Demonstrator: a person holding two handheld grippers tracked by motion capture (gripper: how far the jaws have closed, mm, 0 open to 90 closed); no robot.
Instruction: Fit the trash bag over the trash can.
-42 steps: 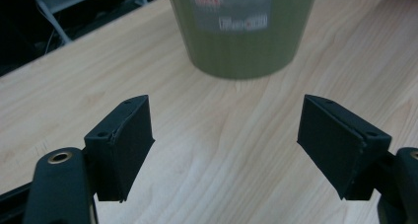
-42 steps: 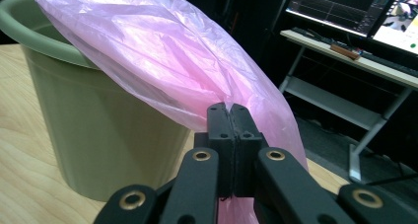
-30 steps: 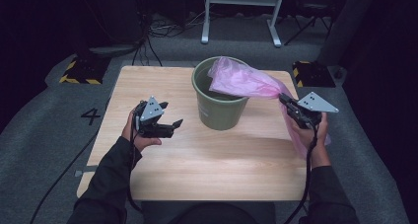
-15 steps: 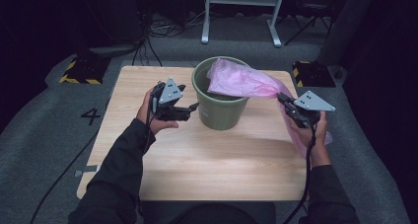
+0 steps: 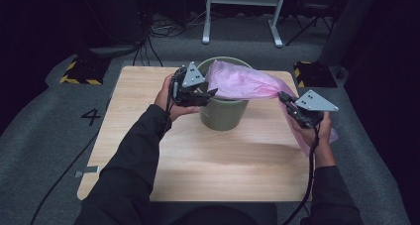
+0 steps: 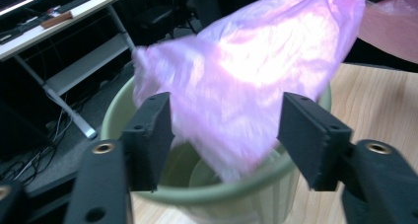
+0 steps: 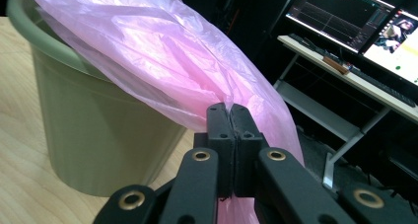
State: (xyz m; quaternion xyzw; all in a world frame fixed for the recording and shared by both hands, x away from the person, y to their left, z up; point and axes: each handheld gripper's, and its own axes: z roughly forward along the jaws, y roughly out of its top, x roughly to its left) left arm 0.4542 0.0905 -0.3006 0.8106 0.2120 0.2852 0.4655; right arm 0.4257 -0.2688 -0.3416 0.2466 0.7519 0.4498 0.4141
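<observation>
Pink bag (image 5: pixel 242 81) pinched by right tongs (image 5: pixel 283 97); left tongs (image 5: pixel 212 92) closing.

Black left gripper (image 5: pixel 210 93) and right gripper (image 5: pixel 283 97), grey three-cornered plates, brass-ringed screw holes, dark sleeves.

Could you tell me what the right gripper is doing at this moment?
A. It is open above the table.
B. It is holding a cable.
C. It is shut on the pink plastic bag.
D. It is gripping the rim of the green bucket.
C: in the right gripper view the right gripper has its jaws pressed together on a fold of the pink plastic bag, which drapes out of the green bucket.
</observation>
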